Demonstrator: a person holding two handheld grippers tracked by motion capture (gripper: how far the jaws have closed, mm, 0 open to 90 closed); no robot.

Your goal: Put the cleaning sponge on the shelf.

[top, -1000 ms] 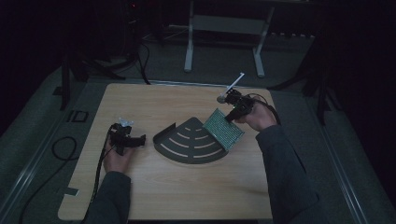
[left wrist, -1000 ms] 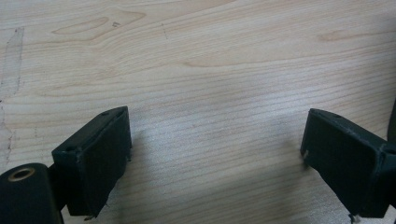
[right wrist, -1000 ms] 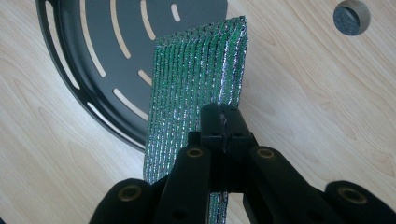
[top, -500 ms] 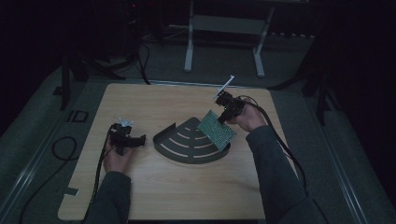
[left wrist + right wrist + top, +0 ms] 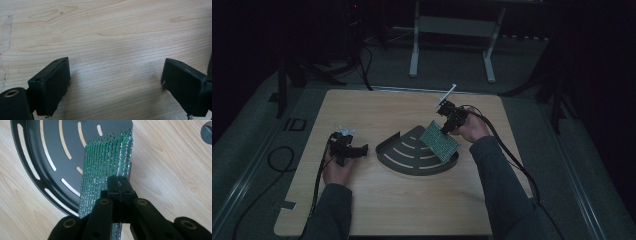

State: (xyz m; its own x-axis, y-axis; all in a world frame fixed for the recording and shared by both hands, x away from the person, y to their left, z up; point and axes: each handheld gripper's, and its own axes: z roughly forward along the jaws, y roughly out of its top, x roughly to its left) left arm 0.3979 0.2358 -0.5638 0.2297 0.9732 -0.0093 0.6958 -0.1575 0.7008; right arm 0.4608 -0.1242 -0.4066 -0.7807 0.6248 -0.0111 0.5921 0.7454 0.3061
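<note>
In the high view, the right tool [image 5: 447, 124] sits right of centre, its jaws clamped on the upper edge of a green perforated board [image 5: 440, 140], which hangs tilted over the right part of a dark fan-shaped slotted tray [image 5: 404, 157] lying mid-frame on the wooden surface [image 5: 377, 205]. In the right gripper view the board [image 5: 106, 162] runs up the middle of the frame from the closed jaws, with the tray [image 5: 53, 147] to the upper left beneath it; whether its far edge touches the tray cannot be told. The left tool [image 5: 354, 149] rests at the left of the high view, well apart from the board; in the left gripper view its jaws stand wide apart over bare wood, holding nothing.
</note>
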